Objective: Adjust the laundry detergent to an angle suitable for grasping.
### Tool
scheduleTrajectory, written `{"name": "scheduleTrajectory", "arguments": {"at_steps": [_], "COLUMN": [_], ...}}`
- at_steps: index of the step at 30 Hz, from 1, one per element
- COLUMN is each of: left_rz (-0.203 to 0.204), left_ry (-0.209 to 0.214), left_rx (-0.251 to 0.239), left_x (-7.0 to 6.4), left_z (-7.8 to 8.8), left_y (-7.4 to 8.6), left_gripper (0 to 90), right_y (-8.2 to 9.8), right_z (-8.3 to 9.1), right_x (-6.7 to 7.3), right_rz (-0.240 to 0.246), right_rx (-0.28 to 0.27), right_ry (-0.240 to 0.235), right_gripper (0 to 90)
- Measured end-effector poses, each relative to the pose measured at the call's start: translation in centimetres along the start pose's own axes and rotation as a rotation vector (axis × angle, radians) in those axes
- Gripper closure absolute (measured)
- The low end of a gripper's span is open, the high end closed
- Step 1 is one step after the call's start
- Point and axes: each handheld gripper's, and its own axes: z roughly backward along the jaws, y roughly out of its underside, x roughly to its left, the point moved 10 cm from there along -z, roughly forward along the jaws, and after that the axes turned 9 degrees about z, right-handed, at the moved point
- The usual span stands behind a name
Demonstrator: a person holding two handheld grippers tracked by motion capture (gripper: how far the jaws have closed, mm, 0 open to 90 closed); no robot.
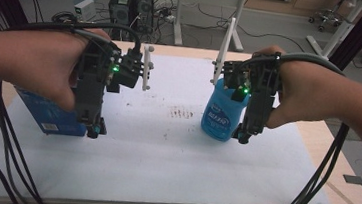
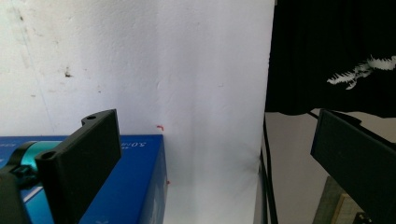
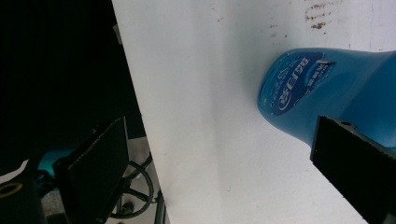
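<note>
Two hand-held grippers hang over the white table, one in each of the person's hands, and two blue things stand on it: one box and one bottle.

Nearest on the left, the left gripper points down at the near corner of the blue box, which lies at the table's left edge, partly under the hand. In the left gripper view its two black jaws are spread wide with nothing between them; the box sits behind the left-hand jaw, and white table surface fills the gap. Whether a jaw touches the box cannot be told.

On the right, the right gripper hangs just beside the blue bottle, which stands upright a little right of the table's middle, its label facing the camera. The gripper's body covers the bottle's right side and top. In the right gripper view its jaws also stand wide apart and hold nothing; the bottle lies beyond the right-hand jaw, not between the two.

A patch of brown specks marks the table between the two grippers. Thick black cables trail from each gripper down over the near edge.

Beyond the table, two dark computer towers stand on the floor beside white desk legs, with loose wires around them.
</note>
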Motion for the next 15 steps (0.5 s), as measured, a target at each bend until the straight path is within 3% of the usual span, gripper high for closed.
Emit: {"name": "scheduleTrajectory", "arguments": {"at_steps": [15], "left_rz": [-0.005], "left_ry": [0.008], "left_rx": [0.003], "left_x": [0.06], "left_z": [-0.35], "left_y": [-0.25], "left_gripper": [1.7], "right_y": [-0.01], "right_z": [0.52], "right_x": [0.34], "right_rz": [0.009], "right_rx": [-0.015], "right_ry": [0.005], "right_gripper": [4.1]}}
